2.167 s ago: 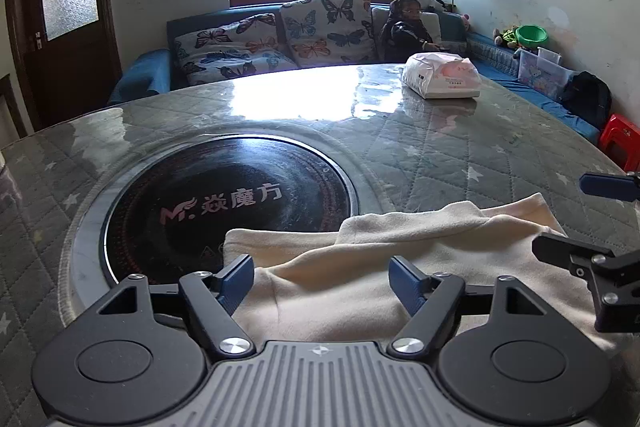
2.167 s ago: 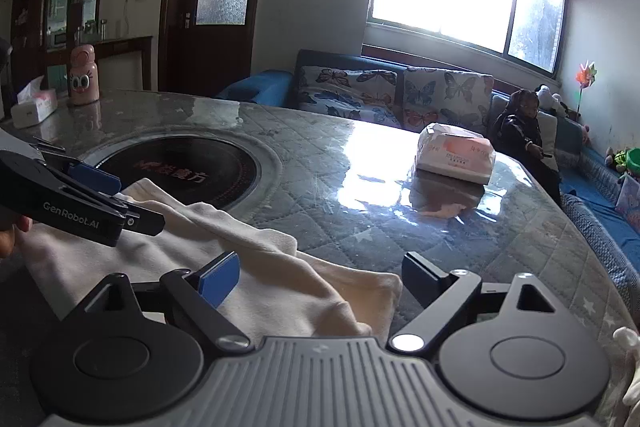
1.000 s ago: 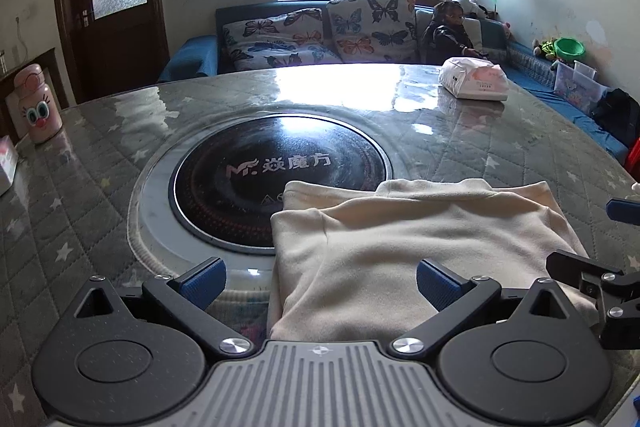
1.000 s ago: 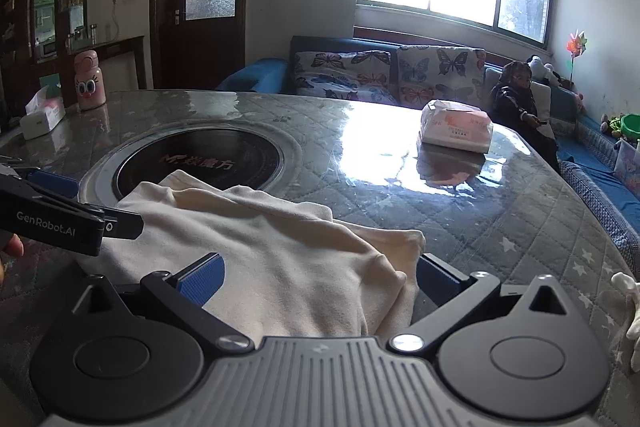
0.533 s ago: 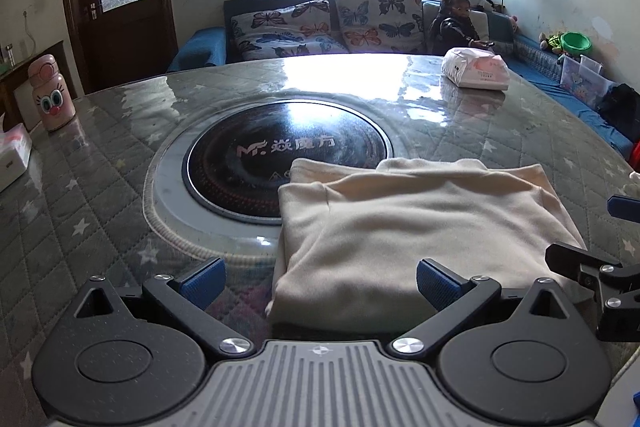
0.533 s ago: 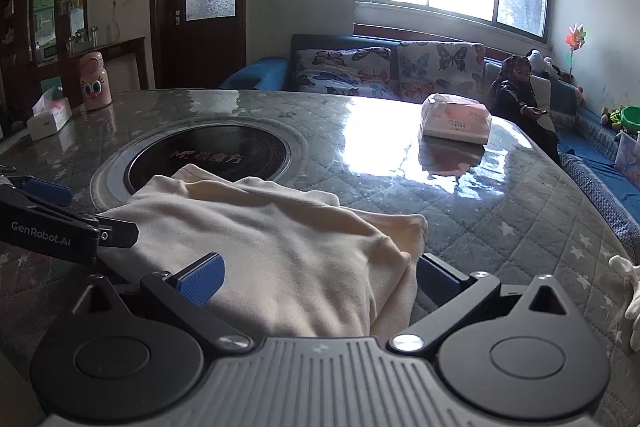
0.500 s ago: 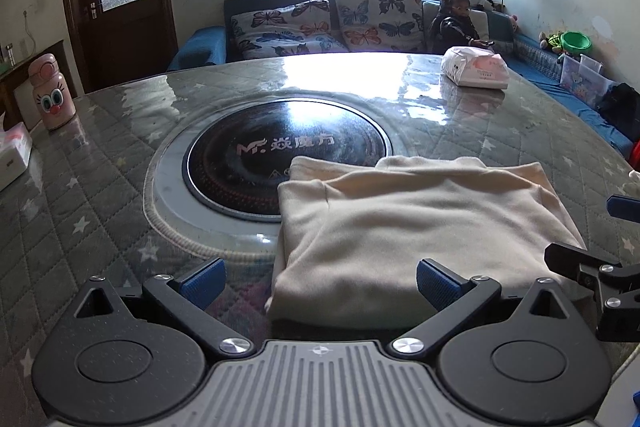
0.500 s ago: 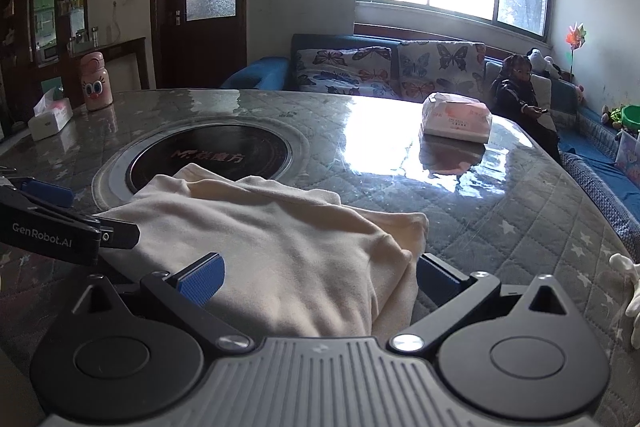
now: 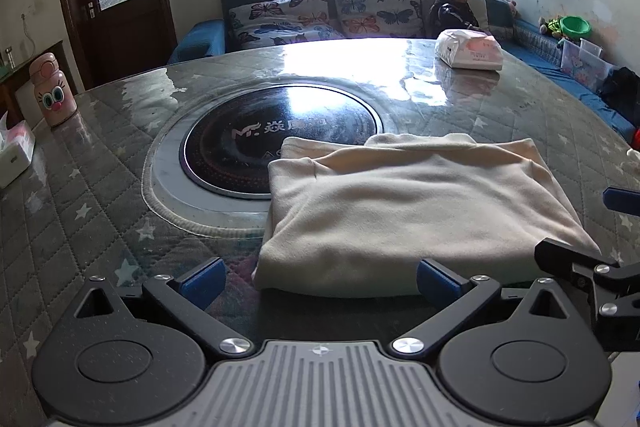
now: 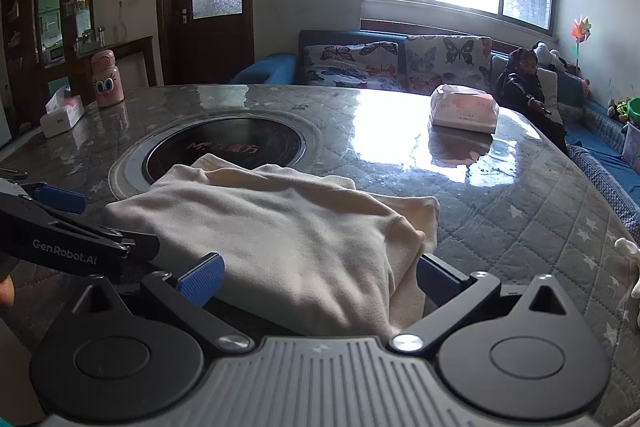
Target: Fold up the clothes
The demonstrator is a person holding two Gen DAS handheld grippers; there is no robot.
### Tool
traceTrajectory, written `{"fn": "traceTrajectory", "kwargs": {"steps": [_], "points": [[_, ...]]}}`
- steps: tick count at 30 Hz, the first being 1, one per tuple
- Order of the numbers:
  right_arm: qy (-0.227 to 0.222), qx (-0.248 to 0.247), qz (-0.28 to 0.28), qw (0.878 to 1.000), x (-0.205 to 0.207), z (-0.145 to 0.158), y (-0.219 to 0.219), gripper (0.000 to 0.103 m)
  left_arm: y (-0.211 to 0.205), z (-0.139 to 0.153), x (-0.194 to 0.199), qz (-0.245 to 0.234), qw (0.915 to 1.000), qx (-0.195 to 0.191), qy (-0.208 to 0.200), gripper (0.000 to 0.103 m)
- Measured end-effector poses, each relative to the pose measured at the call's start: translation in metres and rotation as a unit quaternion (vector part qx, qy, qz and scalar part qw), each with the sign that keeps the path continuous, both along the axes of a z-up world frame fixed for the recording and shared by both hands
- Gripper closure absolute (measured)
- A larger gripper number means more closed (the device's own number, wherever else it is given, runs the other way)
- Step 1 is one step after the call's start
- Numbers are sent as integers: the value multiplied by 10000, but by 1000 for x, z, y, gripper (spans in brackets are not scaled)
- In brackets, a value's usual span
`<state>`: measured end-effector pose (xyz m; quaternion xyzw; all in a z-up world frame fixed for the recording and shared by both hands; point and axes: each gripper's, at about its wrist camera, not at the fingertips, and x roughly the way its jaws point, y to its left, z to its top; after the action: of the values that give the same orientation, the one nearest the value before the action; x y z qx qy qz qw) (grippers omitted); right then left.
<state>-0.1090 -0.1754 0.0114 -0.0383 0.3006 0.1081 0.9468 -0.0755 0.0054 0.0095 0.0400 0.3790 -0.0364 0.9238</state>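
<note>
A folded cream garment [image 9: 416, 211] is seen lying on the quilted table [image 9: 80, 187], its far edge over the dark round hob [image 9: 248, 135]. Both the left gripper [image 9: 320, 277] and right gripper [image 10: 318, 277] are held wide open, empty, at its near edge. Soft, light and limp, it is judged best pinched at the near corners

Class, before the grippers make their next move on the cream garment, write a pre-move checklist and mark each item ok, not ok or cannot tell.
1. Left gripper open and empty: ok.
2. Right gripper open and empty: ok.
3. Cream garment lying folded on the table: ok.
4. Far edges aligned: not ok, a lower layer sticks out.
5. Tissue pack apart from the garment: ok.
6. Underside layers smooth: cannot tell.
</note>
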Motion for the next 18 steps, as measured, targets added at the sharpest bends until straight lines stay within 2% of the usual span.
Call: {"fn": "traceTrajectory", "kwargs": {"steps": [5,12,18], "points": [[111,-94,-48,9999,3,-10,-1,0,-2,-1,0,14,10000,44,19,0],[218,-474,-263,9983,11,-26,-8,0,-3,-4,3,35,9999,78,90,0],[271,-483,-385,9977,18,-29,-16,0,-5,-7,4,5,9998,94,150,0]]}}
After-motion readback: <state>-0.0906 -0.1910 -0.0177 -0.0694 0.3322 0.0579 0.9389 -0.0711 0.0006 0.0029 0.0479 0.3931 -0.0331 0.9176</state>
